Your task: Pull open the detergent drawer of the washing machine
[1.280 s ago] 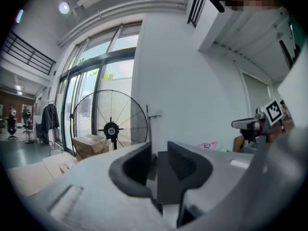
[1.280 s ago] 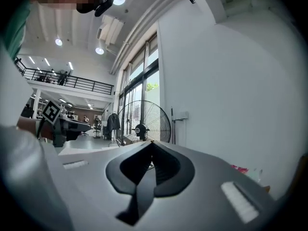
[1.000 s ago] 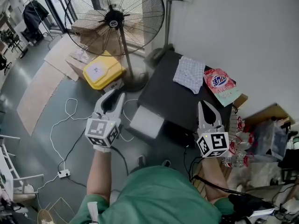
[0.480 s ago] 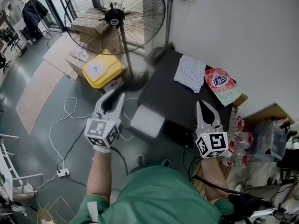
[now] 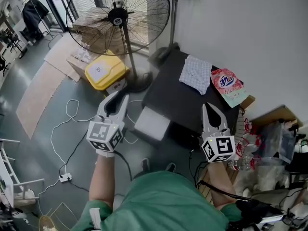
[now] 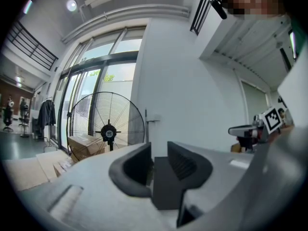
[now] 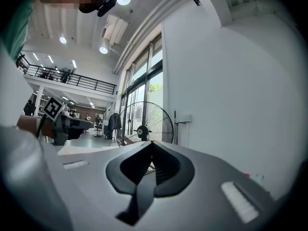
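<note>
The washing machine (image 5: 183, 105) has a dark top and stands against the white wall. A pale rectangular drawer (image 5: 152, 124) juts out of its near left corner. My left gripper (image 5: 125, 98) hovers just left of the drawer, shut and holding nothing. In the left gripper view its jaws (image 6: 159, 150) point level towards the fan with nothing between them. My right gripper (image 5: 208, 107) is over the machine's near right edge, also shut and empty. In the right gripper view its fingertips meet at a point (image 7: 152, 143).
A checked cloth (image 5: 195, 74) and a pink detergent bag (image 5: 227, 87) lie on the machine's top. A large standing fan (image 5: 118, 18) and a yellow bin (image 5: 106, 71) stand to the left. Cables and a power strip (image 5: 65, 178) trail on the floor. Clutter fills the right side (image 5: 269, 148).
</note>
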The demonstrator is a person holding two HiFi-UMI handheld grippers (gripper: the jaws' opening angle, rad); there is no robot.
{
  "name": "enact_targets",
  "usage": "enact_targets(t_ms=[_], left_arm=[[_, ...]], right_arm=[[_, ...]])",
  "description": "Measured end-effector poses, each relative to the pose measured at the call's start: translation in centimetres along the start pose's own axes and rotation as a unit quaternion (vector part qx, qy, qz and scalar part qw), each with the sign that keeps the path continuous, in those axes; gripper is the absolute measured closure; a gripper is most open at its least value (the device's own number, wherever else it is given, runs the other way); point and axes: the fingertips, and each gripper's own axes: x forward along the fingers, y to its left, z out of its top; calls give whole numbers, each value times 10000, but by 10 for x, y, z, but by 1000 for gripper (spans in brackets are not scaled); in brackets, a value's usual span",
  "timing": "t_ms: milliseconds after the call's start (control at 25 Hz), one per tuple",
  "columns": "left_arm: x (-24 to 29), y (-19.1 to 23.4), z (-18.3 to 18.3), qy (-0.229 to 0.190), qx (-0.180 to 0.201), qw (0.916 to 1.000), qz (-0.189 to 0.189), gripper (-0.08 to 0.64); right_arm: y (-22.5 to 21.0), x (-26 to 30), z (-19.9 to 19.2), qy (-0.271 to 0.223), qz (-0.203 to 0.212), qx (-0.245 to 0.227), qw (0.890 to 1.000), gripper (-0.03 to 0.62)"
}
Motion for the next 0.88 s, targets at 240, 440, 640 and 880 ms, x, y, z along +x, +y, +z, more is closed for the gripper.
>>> enact_targets(t_ms=[240, 440, 640, 880], left_arm=[[-3, -1, 3, -15, -31, 10000, -18, 459], [-7, 1, 1, -29, -53, 10000, -32, 459], [-9, 1, 1, -15, -54, 10000, -38, 459], [-10, -1, -1, 14, -49, 10000, -44, 459]], right_arm=[[2, -3, 4, -78, 33, 19, 10000, 597], [6, -3, 5, -94, 42, 39, 9999, 595], [9, -5, 6, -75, 72, -25, 9999, 595], [9, -6, 6, -103, 54, 9, 9999, 595]])
